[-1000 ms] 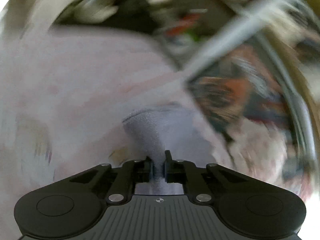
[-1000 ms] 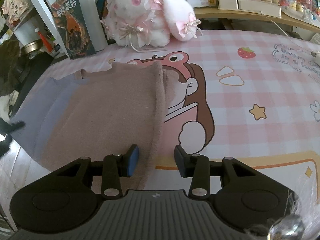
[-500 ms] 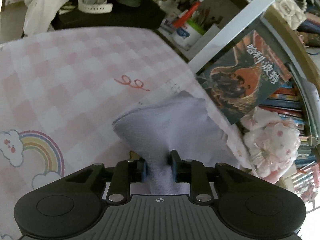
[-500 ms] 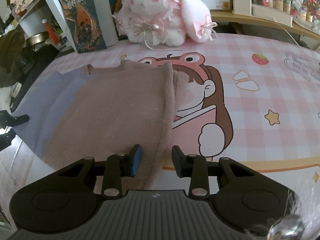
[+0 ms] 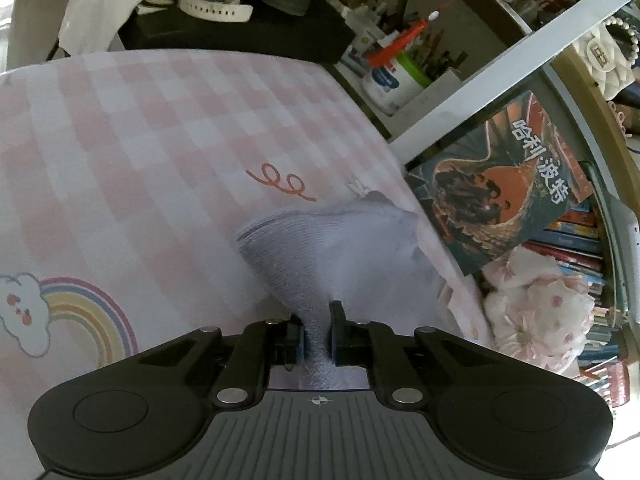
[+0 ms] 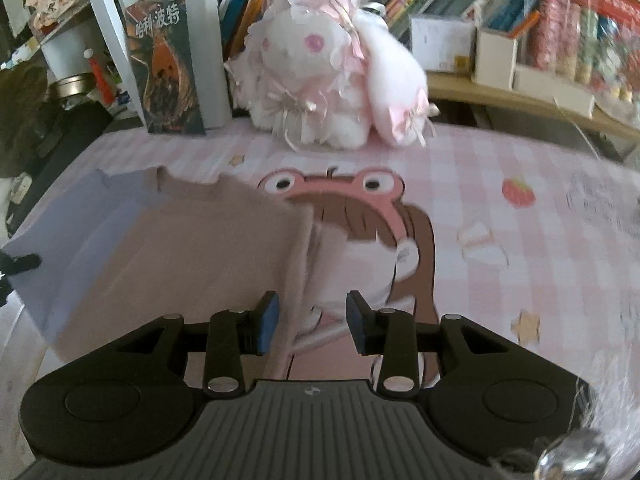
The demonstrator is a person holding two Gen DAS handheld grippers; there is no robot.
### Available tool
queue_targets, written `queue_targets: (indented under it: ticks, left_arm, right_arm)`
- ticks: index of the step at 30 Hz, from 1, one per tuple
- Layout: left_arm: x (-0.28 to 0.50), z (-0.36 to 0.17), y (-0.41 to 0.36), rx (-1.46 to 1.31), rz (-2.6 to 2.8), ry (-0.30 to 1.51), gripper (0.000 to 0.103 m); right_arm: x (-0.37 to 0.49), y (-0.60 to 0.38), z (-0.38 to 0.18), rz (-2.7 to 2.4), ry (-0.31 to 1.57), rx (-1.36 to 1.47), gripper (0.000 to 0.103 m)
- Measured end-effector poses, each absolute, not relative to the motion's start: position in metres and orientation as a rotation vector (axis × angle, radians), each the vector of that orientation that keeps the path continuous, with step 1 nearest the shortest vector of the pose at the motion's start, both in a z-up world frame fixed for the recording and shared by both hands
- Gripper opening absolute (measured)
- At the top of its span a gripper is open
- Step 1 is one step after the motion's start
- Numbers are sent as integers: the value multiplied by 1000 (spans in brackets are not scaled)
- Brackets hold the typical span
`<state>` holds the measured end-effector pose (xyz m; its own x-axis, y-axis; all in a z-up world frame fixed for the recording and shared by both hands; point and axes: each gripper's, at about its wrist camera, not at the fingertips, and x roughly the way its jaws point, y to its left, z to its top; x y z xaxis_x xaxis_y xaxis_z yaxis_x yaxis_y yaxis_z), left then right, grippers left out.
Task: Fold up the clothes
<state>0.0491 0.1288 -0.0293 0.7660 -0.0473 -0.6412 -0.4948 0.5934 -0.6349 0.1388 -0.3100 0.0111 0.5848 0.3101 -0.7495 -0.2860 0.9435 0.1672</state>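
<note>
Lavender knit cloth [image 5: 340, 248], soft and finely ribbed, is bunching into a cone where the left gripper [image 5: 317, 338] is pinching it, jaws closing tight on the fabric, angled down over the pink checked counter [image 5: 160, 140]. Beside it a fuzzy tan garment [image 6: 192, 248] is lying flat, its rolled edge running between the right gripper [image 6: 312, 322] fingers, whose jaws are opening without pressing it. Open checked surface is stretching rightward; a fluffy plush rabbit [image 6: 332, 80] and an upright book [image 6: 164, 68] are crowding the far edge.
</note>
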Motion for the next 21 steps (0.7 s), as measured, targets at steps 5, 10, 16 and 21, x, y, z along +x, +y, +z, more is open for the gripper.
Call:
queue_targets:
  ticks: [5,10,16,21]
  left_arm:
    - [47,-25,129,-898,301,655,9]
    - [48,-5,117,-830,289,626,8]
    - [55,46,82,-689,223,556,8]
    - [59,96,24,-519,131,482,8]
  right_arm:
    - [159,-305,0,387,910,-2,35]
    - [160,-308,-6,418,923,27,30]
    - [161,-309,-7,453,918,18,29]
    - [162,-314,-9,479,914,34,29]
